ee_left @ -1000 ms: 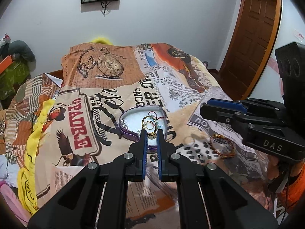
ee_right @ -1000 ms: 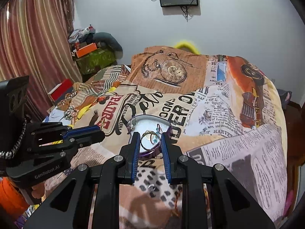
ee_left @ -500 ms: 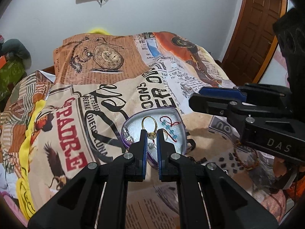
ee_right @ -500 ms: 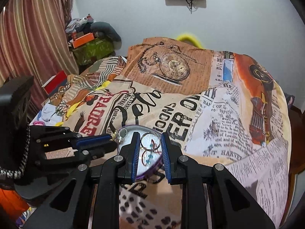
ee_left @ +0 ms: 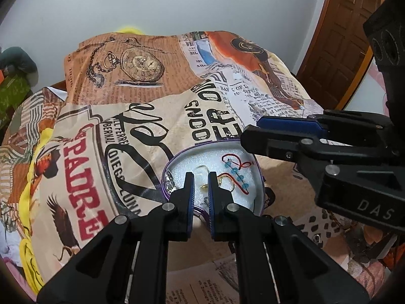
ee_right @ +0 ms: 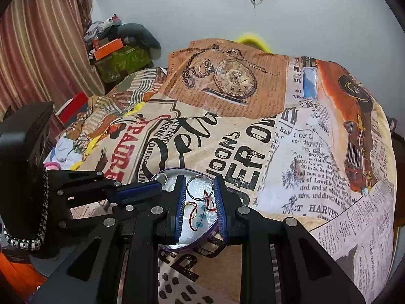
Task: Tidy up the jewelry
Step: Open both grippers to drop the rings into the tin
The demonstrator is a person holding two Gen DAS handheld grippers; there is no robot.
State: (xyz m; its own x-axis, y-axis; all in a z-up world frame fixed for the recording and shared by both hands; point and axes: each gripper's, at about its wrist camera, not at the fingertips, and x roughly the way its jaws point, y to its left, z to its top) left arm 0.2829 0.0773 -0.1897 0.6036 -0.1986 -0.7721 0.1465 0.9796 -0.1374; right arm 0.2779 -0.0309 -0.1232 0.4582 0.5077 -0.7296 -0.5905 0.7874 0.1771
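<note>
The tray [ee_left: 165, 174], a shallow dish with a purple rim and a white foam lining, lies on the printed bedspread [ee_left: 126, 139], near the front edge. A red thread bracelet with blue beads [ee_left: 238, 174] already rests on the foam at the right. A small silver ring [ee_right: 160, 177] lies at the far left of the dish.

A second ago the tray was farther away, beyond the tips of both tools. Now both have come forward and down, and their tips hang right over the foam.

The left gripper [ee_left: 201, 177] has its fingers almost pressed together and they seem to pinch a thin gold hoop [ee_left: 203, 186]. The right gripper [ee_right: 199, 178] comes from the right side. Its fingers stand a little apart and pinch a silver hoop [ee_right: 200, 187] across its width.

I judge that carrying is nearly finished. Both pieces are above their place and only need to be released, low enough not to bounce out.
</note>
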